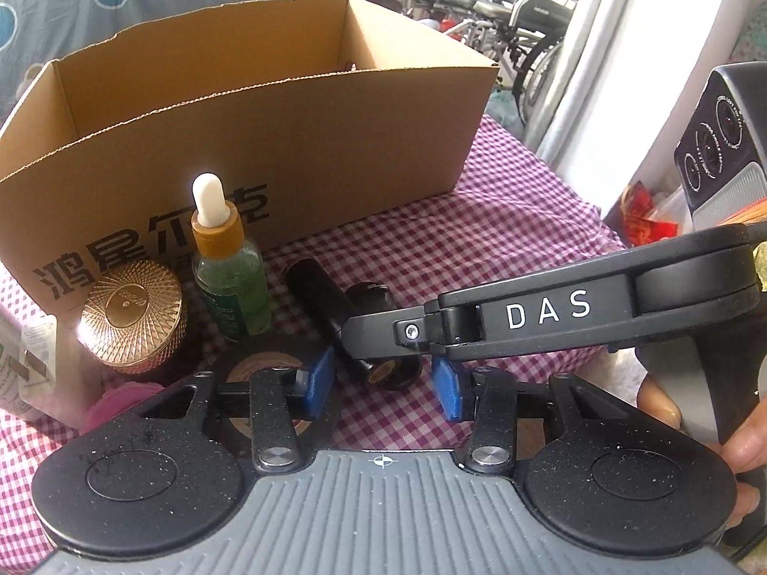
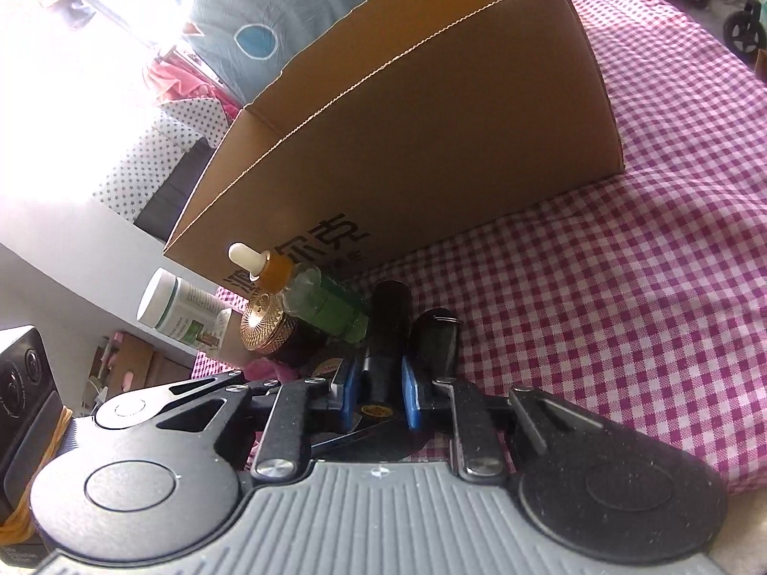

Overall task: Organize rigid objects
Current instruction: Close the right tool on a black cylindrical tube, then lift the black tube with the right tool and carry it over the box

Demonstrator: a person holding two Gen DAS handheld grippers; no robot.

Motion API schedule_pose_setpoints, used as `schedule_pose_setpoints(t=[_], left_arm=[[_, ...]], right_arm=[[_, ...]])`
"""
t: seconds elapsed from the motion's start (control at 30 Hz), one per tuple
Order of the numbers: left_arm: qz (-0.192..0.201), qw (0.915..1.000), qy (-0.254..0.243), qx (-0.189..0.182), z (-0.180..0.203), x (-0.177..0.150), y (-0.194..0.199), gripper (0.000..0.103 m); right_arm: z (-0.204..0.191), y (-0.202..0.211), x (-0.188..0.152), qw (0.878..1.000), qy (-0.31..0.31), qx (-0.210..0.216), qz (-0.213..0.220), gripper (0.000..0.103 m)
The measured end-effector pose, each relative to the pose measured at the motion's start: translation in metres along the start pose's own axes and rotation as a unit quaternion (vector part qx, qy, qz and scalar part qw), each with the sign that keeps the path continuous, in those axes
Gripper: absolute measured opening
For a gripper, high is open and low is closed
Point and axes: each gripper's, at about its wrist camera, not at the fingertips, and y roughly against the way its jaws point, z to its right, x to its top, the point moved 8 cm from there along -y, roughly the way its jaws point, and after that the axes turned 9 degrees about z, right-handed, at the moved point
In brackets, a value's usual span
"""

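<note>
On the checked cloth, the gold-lidded jar (image 1: 132,318) and dropper bottle (image 1: 227,268) stand left, near the cardboard box (image 1: 268,143). The left gripper (image 1: 381,383) hangs open and empty. Just right, the right gripper (image 2: 378,385) is clamped across the black tube (image 2: 386,335), whose long axis runs toward the box.

White bottle (image 1: 24,364) cut off by left-wrist view's left edge.
</note>
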Motion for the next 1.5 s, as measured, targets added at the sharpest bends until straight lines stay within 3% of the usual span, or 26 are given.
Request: schedule_pose_setpoints(t=[0.53,0.87,1.2,1.5], left_arm=[[-0.014,0.9975,-0.039,-0.058,0.046,-0.015,-0.005,0.042],[-0.03,0.9971,-0.052,-0.046,0.051,-0.013,-0.018,0.042],[-0.031,0.9977,-0.055,-0.024,0.048,-0.005,-0.034,0.044],[-0.024,0.9981,-0.053,-0.018,0.046,0.0,-0.035,0.039]], right_arm=[[0.041,0.034,-0.015,0.998,-0.054,-0.034,0.006,0.022],[0.058,0.046,0.003,0.997,-0.06,-0.042,0.026,0.024],[0.038,0.017,0.021,0.998,0.03,-0.063,-0.003,0.024],[0.041,0.021,0.017,0.998,0.011,-0.051,0.02,0.024]])
